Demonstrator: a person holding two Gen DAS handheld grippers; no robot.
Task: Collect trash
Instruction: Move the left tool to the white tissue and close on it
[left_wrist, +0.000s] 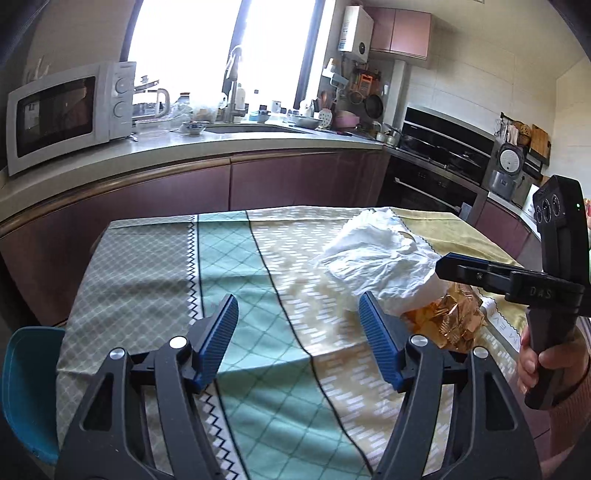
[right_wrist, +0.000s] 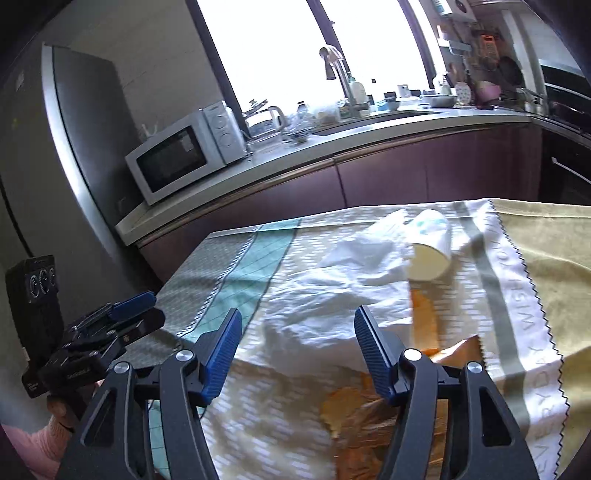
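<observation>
A crumpled white plastic bag (left_wrist: 376, 254) (right_wrist: 332, 280) lies on the patterned tablecloth (left_wrist: 147, 266) (right_wrist: 517, 295). A shiny gold wrapper (left_wrist: 447, 317) (right_wrist: 369, 417) sits beside it on the near side. A white paper cup (right_wrist: 430, 243) lies tipped over at the bag's far right, with an orange scrap (right_wrist: 424, 317) below it. My left gripper (left_wrist: 298, 297) hovers open over bare cloth, left of the bag. My right gripper (right_wrist: 298, 310) hangs open above the bag and wrapper, its pads touching nothing. It also shows side-on (left_wrist: 443, 264), held by a hand (left_wrist: 532, 362).
A kitchen counter (left_wrist: 184, 151) with a microwave (left_wrist: 62, 110) and a sink (left_wrist: 251, 127) runs behind the table. An oven and hob (left_wrist: 439, 162) stand at the right, a fridge (right_wrist: 74, 166) at the left. A blue chair (left_wrist: 26, 387) sits at the table's left corner.
</observation>
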